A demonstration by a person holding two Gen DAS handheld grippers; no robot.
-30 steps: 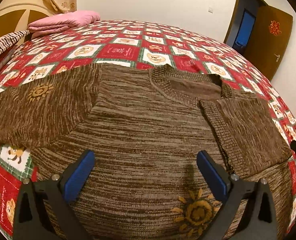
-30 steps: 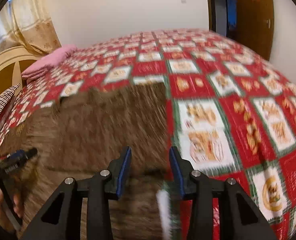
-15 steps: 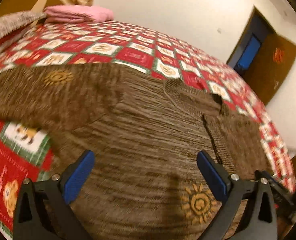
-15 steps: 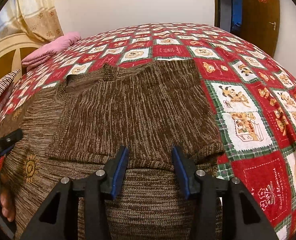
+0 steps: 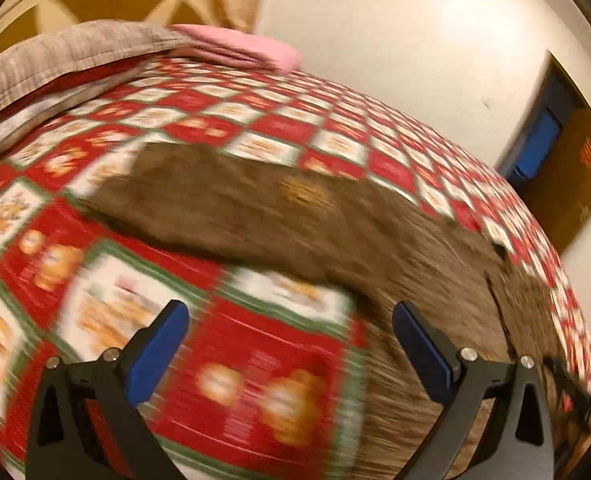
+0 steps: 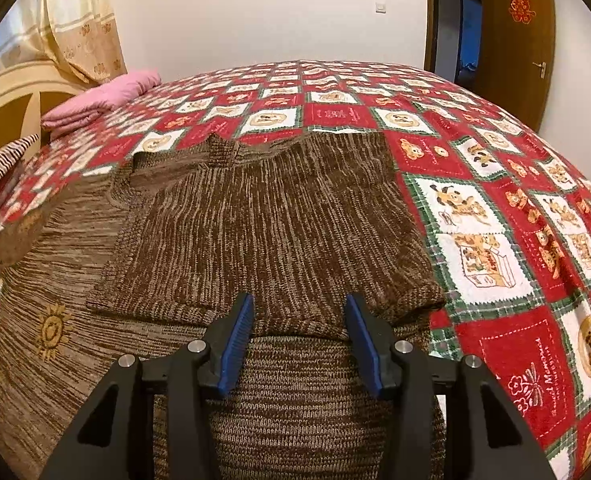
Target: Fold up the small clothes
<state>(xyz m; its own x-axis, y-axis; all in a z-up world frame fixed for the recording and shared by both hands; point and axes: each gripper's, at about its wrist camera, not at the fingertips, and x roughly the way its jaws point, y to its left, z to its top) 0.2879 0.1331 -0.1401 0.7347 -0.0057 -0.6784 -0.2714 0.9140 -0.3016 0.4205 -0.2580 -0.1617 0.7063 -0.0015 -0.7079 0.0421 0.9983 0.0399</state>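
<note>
The left gripper (image 5: 289, 344) is hanging with its blue-padded jaws spread wide and nothing between them, above the red-and-white patchwork bedspread (image 5: 255, 364) just beside the edge of the brown knit sweater (image 5: 279, 216); its right-hand pad is sitting over the knit, though the blur is hiding whether it is touching. The right gripper (image 6: 300, 342) is holding its jaws partly apart, gripping nothing, with both tips hovering at the lower edge of the folded-over sleeve (image 6: 271, 232); contact there is not clear. The sweater is lying flat on the bed, spread across the bedspread. The left wrist view, heavily smeared, is showing what the other is not: the unfolded sleeve (image 5: 215, 200) stretching out toward the striped grey blanket (image 5: 67, 56), with a yellow sun motif on it, and the arched headboard (image 5: 107, 0) close above. The right wrist view, sharp, is showing the collar (image 6: 219, 148), the sleeve folded across the chest, a sun motif (image 6: 51, 330) on the body, the pink folded blanket (image 6: 103, 98) by the curtain (image 6: 83, 24), and the brown door (image 6: 523, 36).
</note>
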